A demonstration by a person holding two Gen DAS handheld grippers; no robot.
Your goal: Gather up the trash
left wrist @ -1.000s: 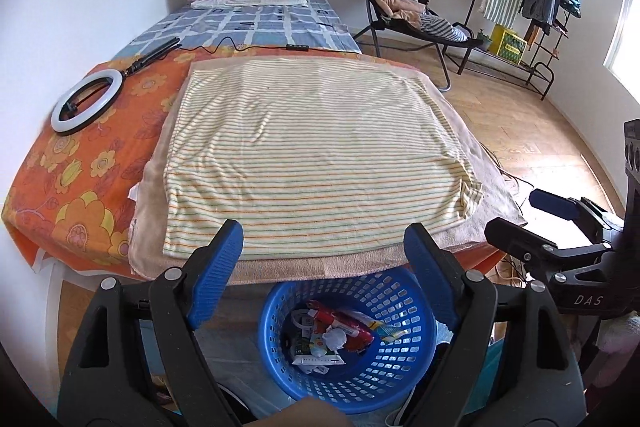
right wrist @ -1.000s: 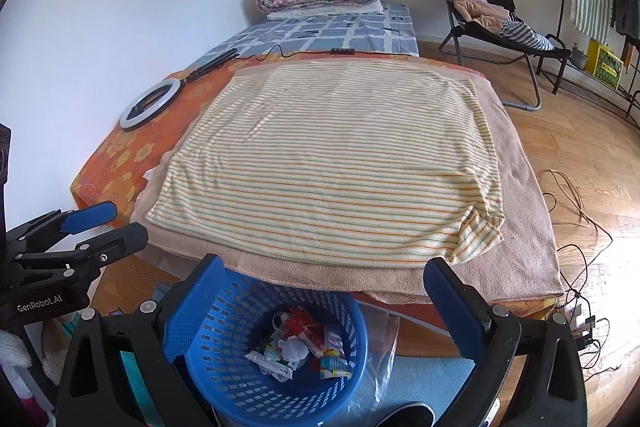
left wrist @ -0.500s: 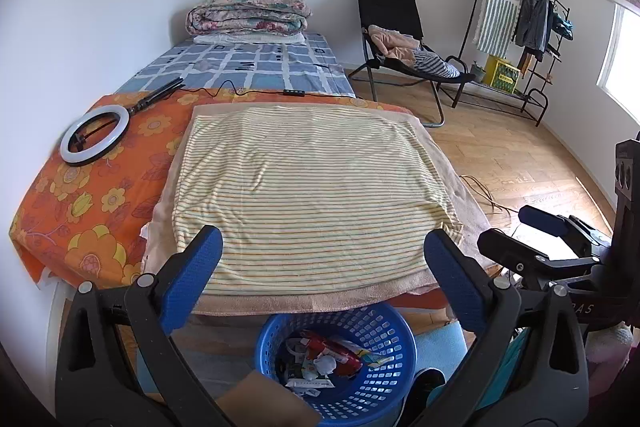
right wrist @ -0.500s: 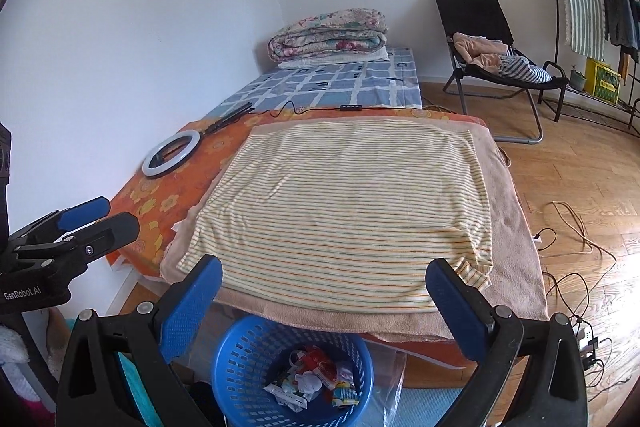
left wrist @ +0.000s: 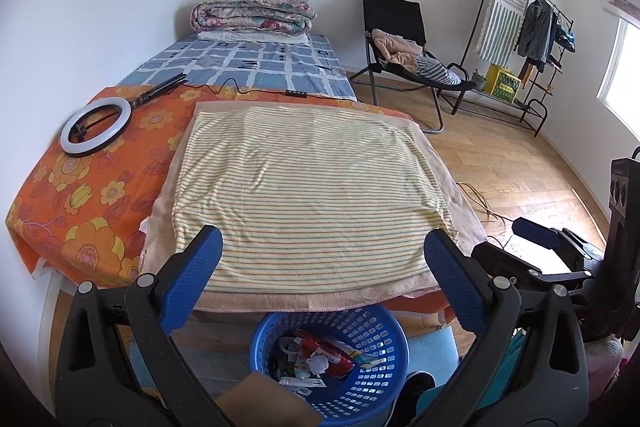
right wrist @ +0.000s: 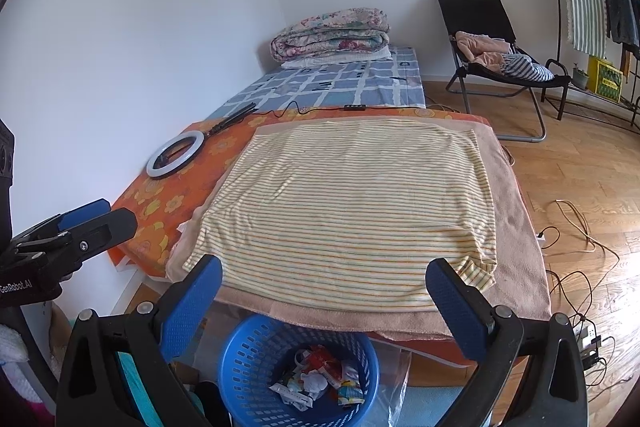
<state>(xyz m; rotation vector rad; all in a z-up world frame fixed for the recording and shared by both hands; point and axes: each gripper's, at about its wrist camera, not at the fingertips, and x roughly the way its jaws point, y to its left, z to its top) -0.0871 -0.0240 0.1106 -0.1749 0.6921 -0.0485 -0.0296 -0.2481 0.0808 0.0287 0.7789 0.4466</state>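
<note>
Both the left claw (left wrist: 320, 283) and the right claw (right wrist: 322, 297) are held wide open and empty above the blue basket (left wrist: 384, 355), where wrappers (left wrist: 320, 355) are already collected.

The right tongs (right wrist: 323, 297) stood wide and empty above the blue basket (right wrist: 256, 351) of trash (right wrist: 316, 381) at the bed's (right wrist: 160, 203) near edge.
</note>
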